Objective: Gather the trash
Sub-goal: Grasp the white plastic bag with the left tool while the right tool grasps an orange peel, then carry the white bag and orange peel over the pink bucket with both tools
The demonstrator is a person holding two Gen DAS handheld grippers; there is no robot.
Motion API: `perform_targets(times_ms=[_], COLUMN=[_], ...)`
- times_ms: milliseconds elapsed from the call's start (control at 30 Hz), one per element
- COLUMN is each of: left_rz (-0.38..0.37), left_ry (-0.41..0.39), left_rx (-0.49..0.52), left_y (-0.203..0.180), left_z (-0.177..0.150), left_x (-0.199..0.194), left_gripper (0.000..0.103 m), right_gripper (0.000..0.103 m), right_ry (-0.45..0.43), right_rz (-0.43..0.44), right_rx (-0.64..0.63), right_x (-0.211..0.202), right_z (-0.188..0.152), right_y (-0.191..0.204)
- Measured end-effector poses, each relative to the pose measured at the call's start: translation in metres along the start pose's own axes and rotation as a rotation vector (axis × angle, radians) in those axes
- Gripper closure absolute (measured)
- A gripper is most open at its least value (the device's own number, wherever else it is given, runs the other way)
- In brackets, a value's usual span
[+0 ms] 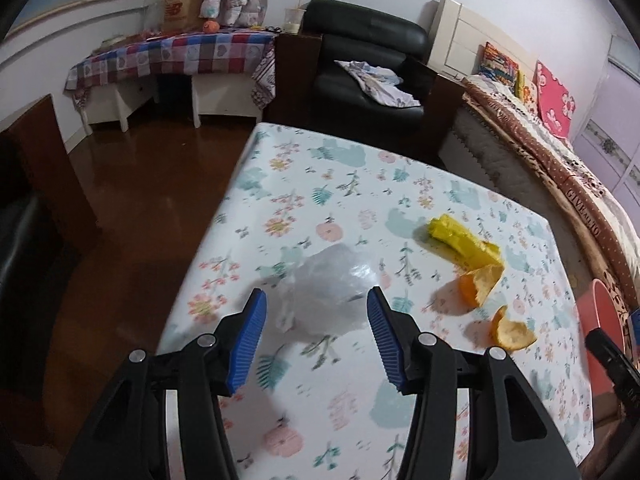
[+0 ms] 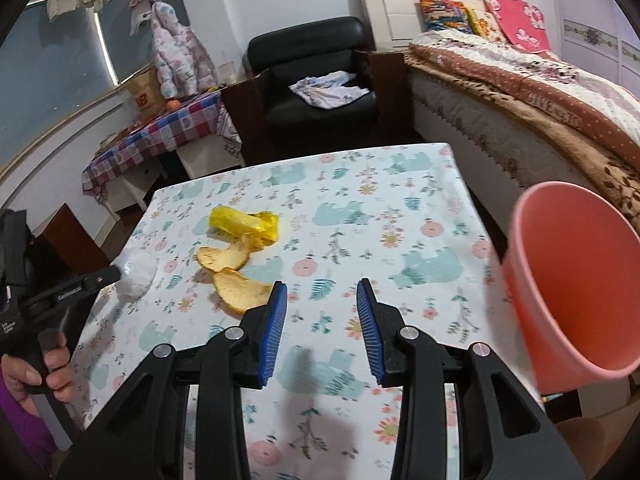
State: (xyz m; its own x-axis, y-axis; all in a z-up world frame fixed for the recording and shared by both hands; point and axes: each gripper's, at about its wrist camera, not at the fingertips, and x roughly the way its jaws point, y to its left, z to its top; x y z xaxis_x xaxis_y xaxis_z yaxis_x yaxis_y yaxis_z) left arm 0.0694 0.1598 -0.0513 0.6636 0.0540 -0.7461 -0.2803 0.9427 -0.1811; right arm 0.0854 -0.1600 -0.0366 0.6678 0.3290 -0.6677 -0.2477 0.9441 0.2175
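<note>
A crumpled clear plastic bag [image 1: 328, 284] lies on the floral tablecloth, just past the tips of my left gripper [image 1: 316, 292], which is open with its blue pads on either side of the bag and not pressing on it. From the right wrist view, the same bag [image 2: 136, 274] sits at the left gripper's tip [image 2: 102, 278]. A yellow plastic bag [image 1: 460, 240] [image 2: 244, 222] and two orange peels [image 1: 480, 284] [image 2: 240, 290] lie further right. My right gripper [image 2: 321, 284] hangs open over bare tablecloth, holding nothing.
A pink bucket [image 2: 572, 280] [image 1: 596, 308] stands at the table's right edge [image 2: 472, 200]. A person's hand [image 2: 36, 368] holds the left gripper's handle. Beyond the table are a black armchair [image 2: 312, 76], a bed [image 2: 520, 92] and a checked side table [image 1: 172, 56].
</note>
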Motion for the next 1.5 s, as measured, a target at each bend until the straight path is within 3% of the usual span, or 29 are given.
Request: perform_targets(times_ms=[433,800,1167,1333,1500], left_rz=[0.012,-0.023,-0.060,-0.073,-0.083], left_ry=[0.027,0.000,-0.010,-0.009,-0.003], left_rx=[0.020,0.005,0.025,0.039,0.057], left_y=[-0.004,0.001,-0.006,-0.014,-0.024], left_z=[-0.003,-0.004,-0.008,-0.011,-0.015], left_x=[0.031,0.023,0.008,0.002,-0.001], left_gripper=[0.048,0.075,0.080,0.080,0.080], right_gripper=[0.066,0.066,0.066,0.089,0.095], right_ry=[0.094,0.167,0.197,0.193,0.153], right_rz=[0.066,0.081,0.073,0.053,0.051], right_rx=[-0.029,0.001,0.001,-0.040,-0.077], right_x=[0.044,0.071,0.082,0.077,0.060], right_z=[0.004,0.001,-0.002,-0.004,-0.005], right_y=[0.027,0.029,0.034,0.038,0.038])
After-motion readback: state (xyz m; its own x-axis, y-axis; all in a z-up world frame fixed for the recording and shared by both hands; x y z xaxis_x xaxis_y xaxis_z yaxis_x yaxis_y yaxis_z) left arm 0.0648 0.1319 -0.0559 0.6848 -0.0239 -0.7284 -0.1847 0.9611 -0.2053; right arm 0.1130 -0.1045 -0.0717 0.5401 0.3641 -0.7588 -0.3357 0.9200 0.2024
